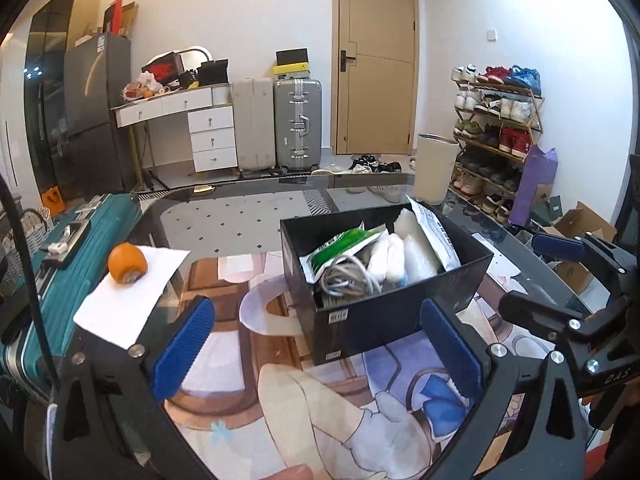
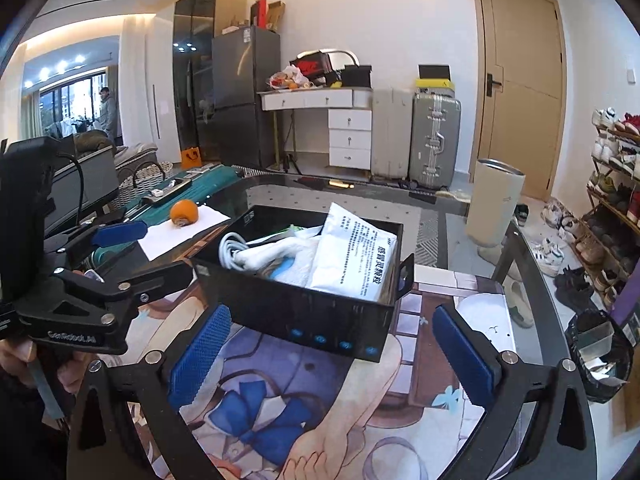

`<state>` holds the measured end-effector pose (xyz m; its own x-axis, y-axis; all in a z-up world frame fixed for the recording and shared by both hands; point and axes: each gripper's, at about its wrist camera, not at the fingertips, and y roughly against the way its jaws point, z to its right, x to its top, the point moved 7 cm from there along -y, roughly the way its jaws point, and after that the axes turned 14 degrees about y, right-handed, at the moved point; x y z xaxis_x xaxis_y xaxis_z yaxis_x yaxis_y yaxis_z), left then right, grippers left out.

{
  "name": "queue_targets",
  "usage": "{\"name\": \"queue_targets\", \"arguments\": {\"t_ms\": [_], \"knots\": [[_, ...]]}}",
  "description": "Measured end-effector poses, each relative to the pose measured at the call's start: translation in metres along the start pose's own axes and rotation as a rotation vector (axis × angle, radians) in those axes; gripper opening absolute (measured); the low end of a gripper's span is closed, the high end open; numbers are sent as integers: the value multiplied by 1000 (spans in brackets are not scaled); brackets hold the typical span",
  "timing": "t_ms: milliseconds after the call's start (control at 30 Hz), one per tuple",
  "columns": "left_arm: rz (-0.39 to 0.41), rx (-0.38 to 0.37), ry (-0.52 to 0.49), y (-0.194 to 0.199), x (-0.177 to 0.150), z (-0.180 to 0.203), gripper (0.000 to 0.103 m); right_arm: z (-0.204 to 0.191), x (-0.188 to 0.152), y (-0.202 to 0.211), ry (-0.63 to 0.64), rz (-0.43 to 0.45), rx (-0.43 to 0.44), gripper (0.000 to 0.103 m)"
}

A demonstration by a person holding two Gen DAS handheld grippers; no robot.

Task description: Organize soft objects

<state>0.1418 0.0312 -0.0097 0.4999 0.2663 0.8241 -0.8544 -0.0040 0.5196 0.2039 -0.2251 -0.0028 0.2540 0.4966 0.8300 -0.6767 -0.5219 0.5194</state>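
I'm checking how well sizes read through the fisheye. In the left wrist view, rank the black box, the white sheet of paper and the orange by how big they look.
1. black box, largest by far.
2. white sheet of paper, clearly smaller.
3. orange, smallest; it sits on the paper.
All three lie about equally near the camera, so the order seems safe.

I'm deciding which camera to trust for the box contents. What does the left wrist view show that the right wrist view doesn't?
Only the left wrist view: a green-and-white packet in the black box, and the purple bag beside the shoe rack.

Only the right wrist view: a black-lined bin at the table's right edge, and a distant person by the window.

Both: the box on the printed mat, the white printed pouch, the coiled cable, the orange on white paper, and both hand-held grippers open, empty.
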Motion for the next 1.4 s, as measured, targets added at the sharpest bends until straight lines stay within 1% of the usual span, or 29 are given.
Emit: {"name": "queue_targets", "arguments": {"t_ms": [100, 233, 333, 433, 500, 567, 700, 867, 1000, 1100, 1267, 1400], "knots": [[5, -1, 17, 0, -6, -5, 103, -4, -3, 3, 4, 13, -4, 102], [19, 20, 19, -1, -13, -8, 103, -4, -4, 5, -7, 49, -10, 102], [32, 16, 24, -2, -16, -9, 103, -5, -4, 4, -9, 59, -10, 102], [22, 17, 27, -5, -17, -10, 103, -5, -4, 3, -23, 76, -13, 102], [33, 1, 33, -3, -16, -10, 103, -6, -3, 2, -23, 81, -17, 102], [36, -5, 28, -1, -17, -9, 103, -6, -2, 4, -24, 94, -15, 102], [41, 8, -8, 0, -19, -1, 103, -2, -4, 7, -43, 112, -14, 102], [60, 20, -38, 4, -20, 6, 103, 1, -4, 5, -57, 112, -19, 102], [58, 18, -21, 6, -21, 6, 103, -2, -4, 6, -44, 116, -21, 102], [80, 18, -10, 10, -19, 4, 103, -1, -5, 6, -48, 115, -18, 102], [73, 13, 9, 8, -18, 0, 103, 0, -5, 6, -48, 117, -17, 102], [84, 15, 17, 10, -18, -2, 103, 0, -6, 6, -48, 118, -18, 102]]}}
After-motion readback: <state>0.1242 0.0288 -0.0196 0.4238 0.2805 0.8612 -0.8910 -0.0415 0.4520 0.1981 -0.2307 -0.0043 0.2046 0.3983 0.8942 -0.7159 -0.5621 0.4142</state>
